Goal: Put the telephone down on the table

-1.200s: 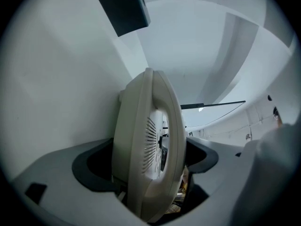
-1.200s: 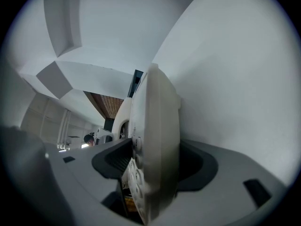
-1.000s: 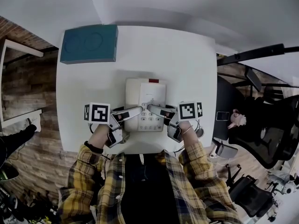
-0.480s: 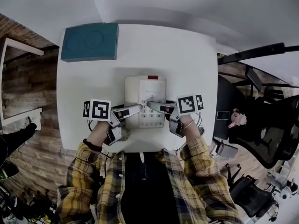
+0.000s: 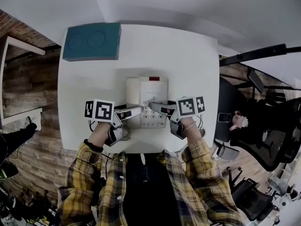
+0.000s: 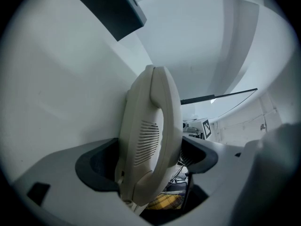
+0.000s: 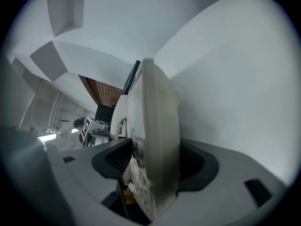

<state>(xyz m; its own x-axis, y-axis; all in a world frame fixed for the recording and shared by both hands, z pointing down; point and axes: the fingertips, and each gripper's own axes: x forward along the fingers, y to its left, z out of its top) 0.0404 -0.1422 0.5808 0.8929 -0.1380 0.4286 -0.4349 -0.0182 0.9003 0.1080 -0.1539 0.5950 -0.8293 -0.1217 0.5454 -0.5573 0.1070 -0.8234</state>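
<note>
One telephone (image 5: pixel 146 94), one teal box (image 5: pixel 91 42). Your left hand-held gripper (image 5: pixel 135 111) pinches the telephone at its handset (image 6: pixel 150 145). Your right hand-held gripper (image 5: pixel 156 108) pinches its keypad edge. The telephone is over the worktop (image 5: pixel 188 60), toward your edge. Bare room beyond and on both sides. Contact with the worktop: cannot tell.

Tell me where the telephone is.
In the head view, the telephone is central over the white table, near its front edge, clamped between the left gripper and right gripper.
</note>
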